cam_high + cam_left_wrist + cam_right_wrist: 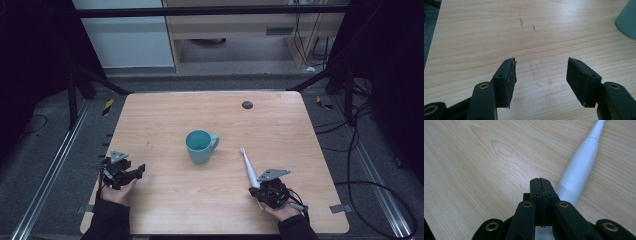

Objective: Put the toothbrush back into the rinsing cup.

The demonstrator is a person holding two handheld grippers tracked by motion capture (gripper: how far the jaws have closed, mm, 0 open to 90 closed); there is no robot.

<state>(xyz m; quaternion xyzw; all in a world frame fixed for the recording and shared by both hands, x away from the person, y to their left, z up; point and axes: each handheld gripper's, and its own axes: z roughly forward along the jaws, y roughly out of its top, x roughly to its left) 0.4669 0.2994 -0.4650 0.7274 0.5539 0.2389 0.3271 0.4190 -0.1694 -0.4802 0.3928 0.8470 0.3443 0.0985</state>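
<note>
Low at the frame's right, the right gripper [256,187], jaws pressed together empty, rests beside a slim white plastic toothbrush [248,167]; at lower left, the left gripper [136,172] gapes wide.

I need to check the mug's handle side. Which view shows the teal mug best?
The high view: the whole teal mug stands mid-table, handle to its right. The left gripper view catches only its edge.

Wooden table [165,115]: teal mug [200,146], white toothbrush [248,166].

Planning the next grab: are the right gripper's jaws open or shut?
Shut: the right gripper pads meet with nothing between; the toothbrush lies beside them.
</note>
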